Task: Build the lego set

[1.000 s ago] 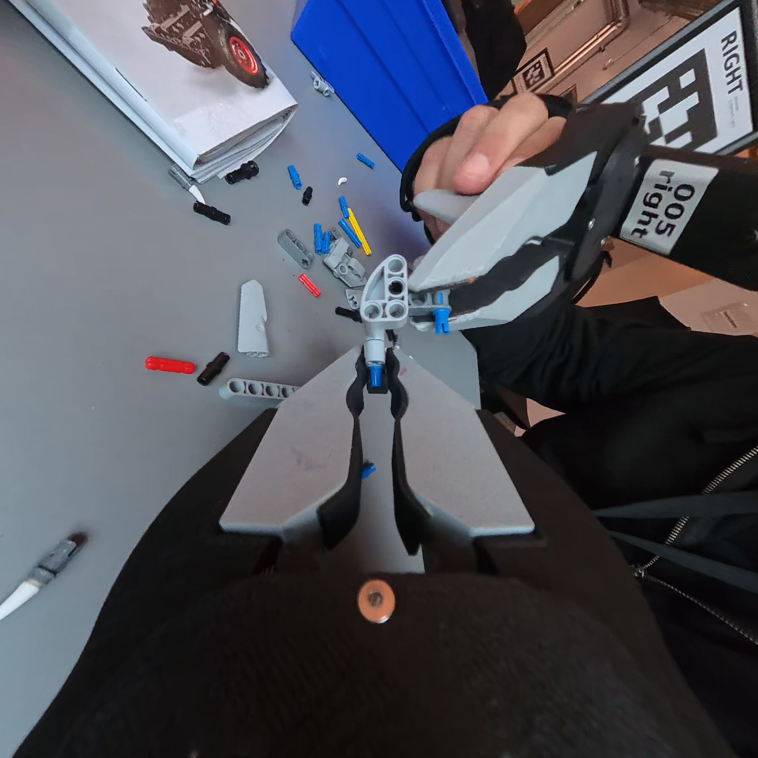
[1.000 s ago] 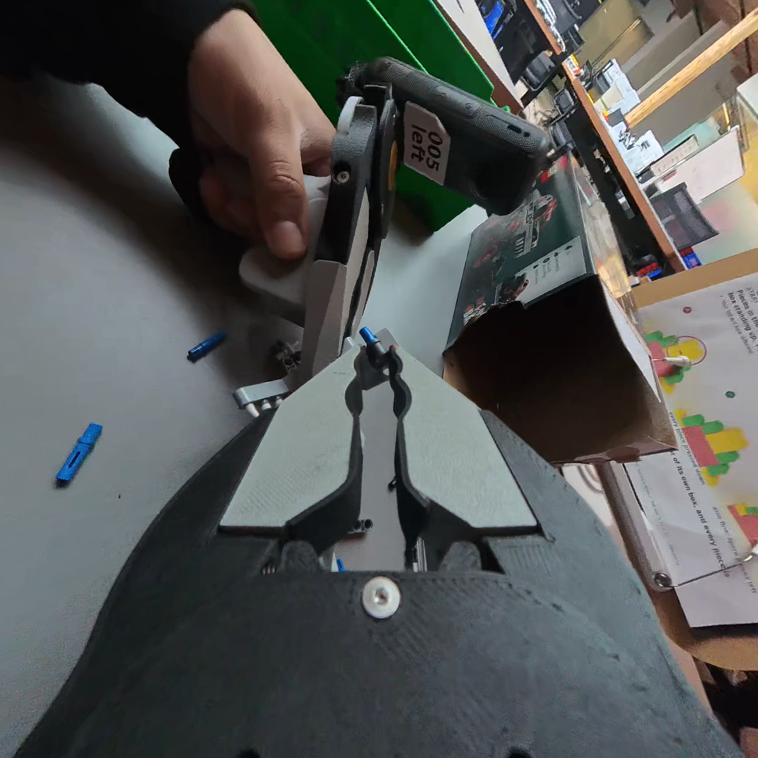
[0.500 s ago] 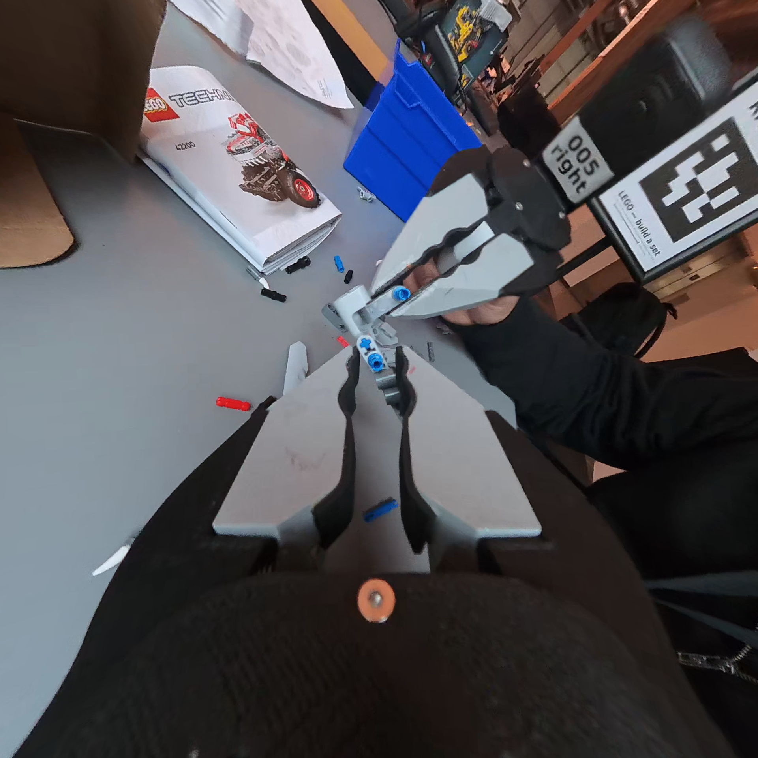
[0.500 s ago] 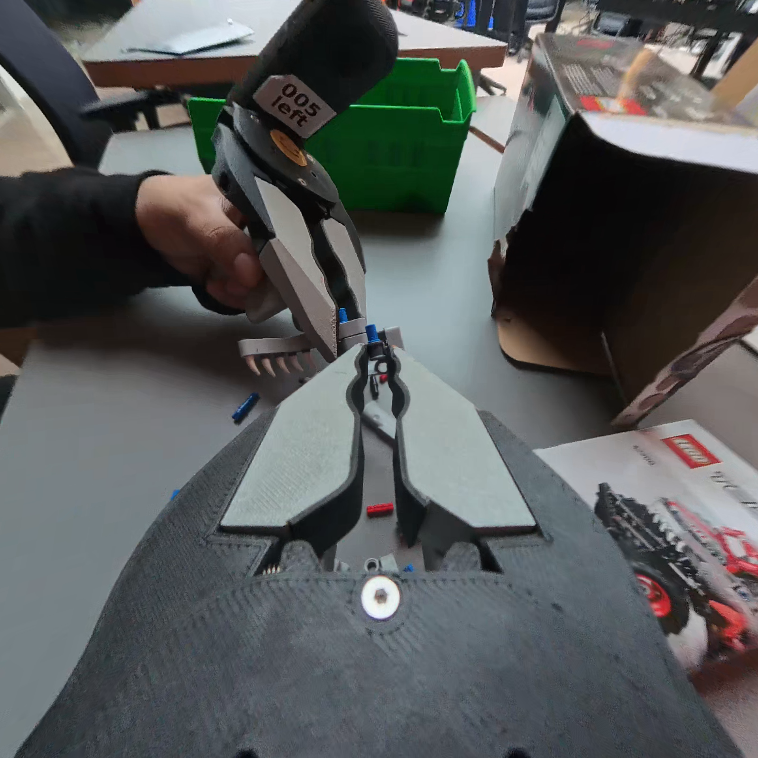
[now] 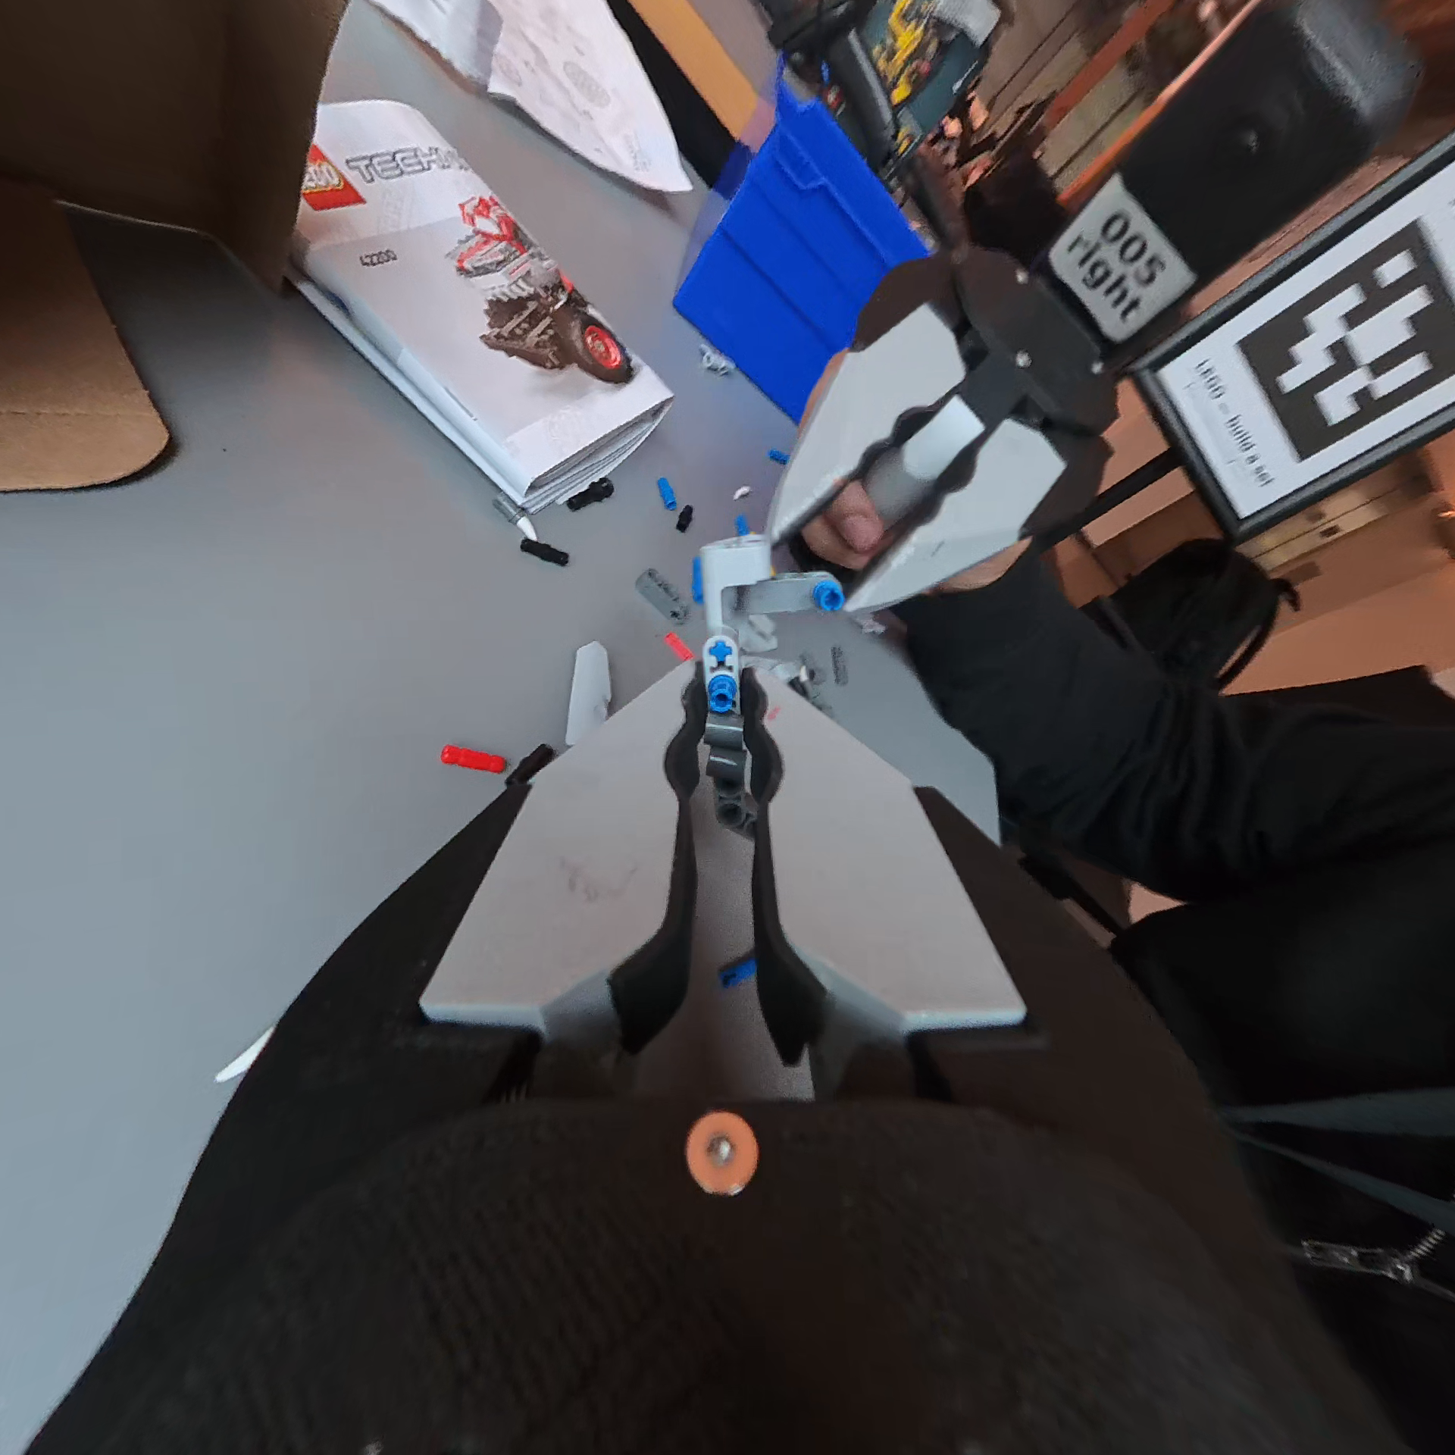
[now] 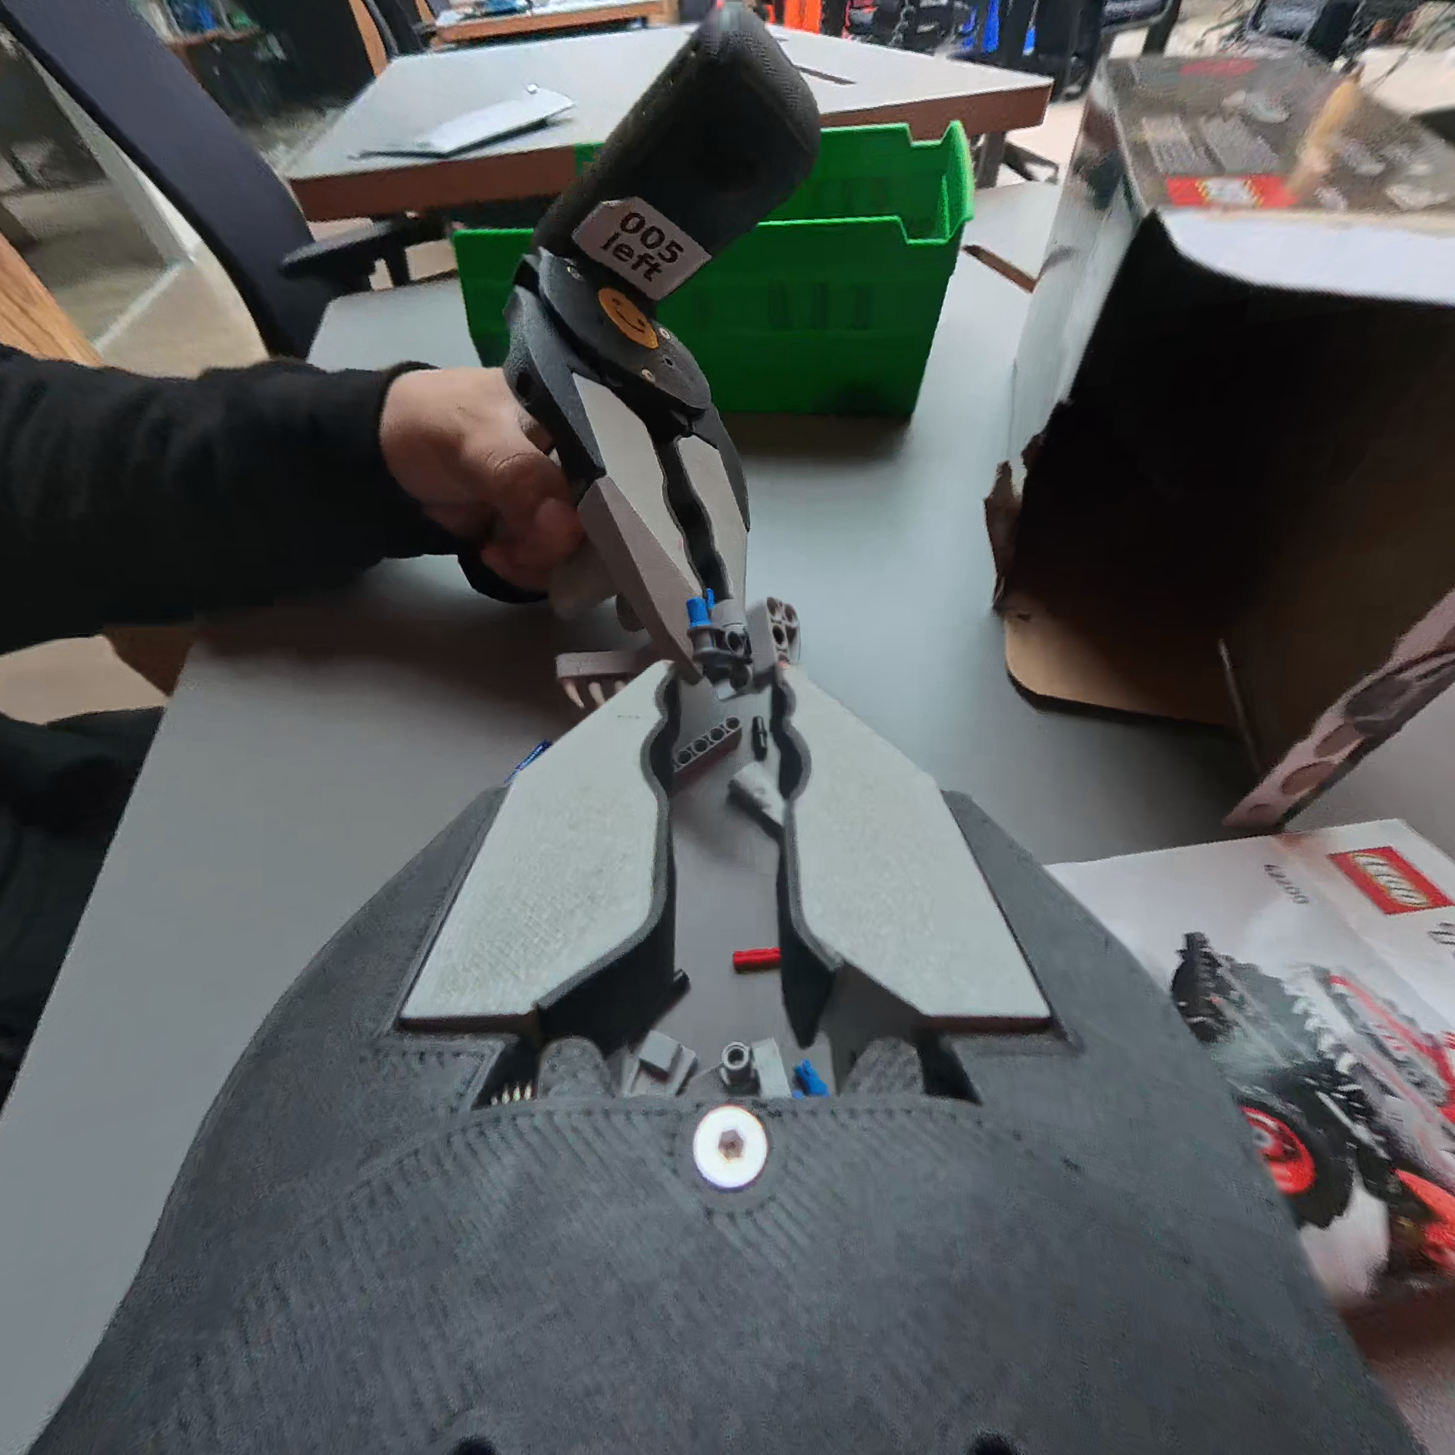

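Holding the small grey lego assembly above the grey table, your left gripper has its jaws pinched narrow on the stem with the blue pins. Your right gripper meets the same assembly from the right; in its own view its jaws stand slightly parted, with a visible gap at the tips around the grey arm carrying a blue pin. I cannot tell whether they grip it. Loose pieces lie scattered on the table below: a red pin, black pins, a pale grey panel. The instruction booklet lies beyond them, beside the blue bin and the open cardboard box. A green bin stands behind your left hand.
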A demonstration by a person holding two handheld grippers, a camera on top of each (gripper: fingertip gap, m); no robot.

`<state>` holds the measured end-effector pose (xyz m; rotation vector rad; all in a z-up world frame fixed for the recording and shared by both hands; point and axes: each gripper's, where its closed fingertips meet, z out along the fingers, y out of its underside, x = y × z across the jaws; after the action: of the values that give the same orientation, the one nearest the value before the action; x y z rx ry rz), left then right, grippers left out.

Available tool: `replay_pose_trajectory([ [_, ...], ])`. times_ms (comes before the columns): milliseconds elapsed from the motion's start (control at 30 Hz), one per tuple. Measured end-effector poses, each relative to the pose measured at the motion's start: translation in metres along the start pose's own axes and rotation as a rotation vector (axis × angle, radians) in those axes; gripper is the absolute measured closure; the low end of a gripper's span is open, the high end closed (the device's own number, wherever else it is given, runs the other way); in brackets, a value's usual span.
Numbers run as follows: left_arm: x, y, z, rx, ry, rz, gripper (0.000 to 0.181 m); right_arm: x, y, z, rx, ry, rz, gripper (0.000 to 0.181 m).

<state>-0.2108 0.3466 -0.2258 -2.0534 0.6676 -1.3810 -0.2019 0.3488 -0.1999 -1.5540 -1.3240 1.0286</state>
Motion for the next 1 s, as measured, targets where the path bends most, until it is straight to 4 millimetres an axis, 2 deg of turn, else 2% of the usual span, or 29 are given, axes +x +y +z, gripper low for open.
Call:
replay_pose_trajectory([
  [67, 0.008, -0.003, -0.001, 0.019, 0.063, -0.022, 0.176, 0.001, -0.005, -0.003, 0.018, 0.040, -0.055, 0.135],
  [167, 0.016, -0.001, 0.001, 0.011, 0.137, -0.061, 0.176, -0.001, -0.006, -0.002, -0.005, 0.098, -0.173, 0.145],
  [233, 0.023, -0.003, 0.002, 0.028, 0.211, -0.112, 0.176, -0.003, 0.002, 0.001, -0.075, 0.140, -0.283, 0.155],
  [333, 0.023, -0.003, 0.003, 0.039, 0.266, -0.194, 0.176, 0.002, 0.011, 0.007, -0.145, 0.213, -0.354, 0.157],
  [500, 0.023, -0.005, 0.004, 0.066, 0.300, -0.239, 0.176, -0.001, 0.004, 0.003, -0.079, 0.137, -0.242, 0.154],
  [600, 0.025, -0.004, 0.006, 0.056, 0.300, -0.237, 0.176, -0.001, -0.002, -0.003, -0.024, 0.101, -0.180, 0.165],
  [667, 0.026, -0.005, 0.006, 0.068, 0.312, -0.246, 0.176, 0.001, -0.003, -0.003, -0.003, 0.086, -0.129, 0.165],
  [800, 0.027, -0.014, 0.005, 0.140, 0.318, -0.234, 0.176, 0.001, -0.007, -0.002, 0.060, -0.022, 0.114, 0.167],
  [867, 0.029, -0.029, -0.001, 0.256, 0.327, -0.207, 0.176, -0.001, -0.004, 0.001, 0.068, -0.092, 0.247, 0.159],
  [900, 0.033, -0.033, -0.003, 0.283, 0.348, -0.201, 0.176, -0.003, -0.003, 0.003, 0.072, -0.124, 0.306, 0.161],
  [967, 0.036, -0.030, 0.001, 0.263, 0.347, -0.193, 0.176, -0.006, -0.008, 0.005, 0.114, -0.161, 0.333, 0.181],
  [1000, 0.034, -0.033, 0.000, 0.296, 0.334, -0.186, 0.176, -0.003, -0.009, 0.005, 0.125, -0.140, 0.327, 0.181],
])
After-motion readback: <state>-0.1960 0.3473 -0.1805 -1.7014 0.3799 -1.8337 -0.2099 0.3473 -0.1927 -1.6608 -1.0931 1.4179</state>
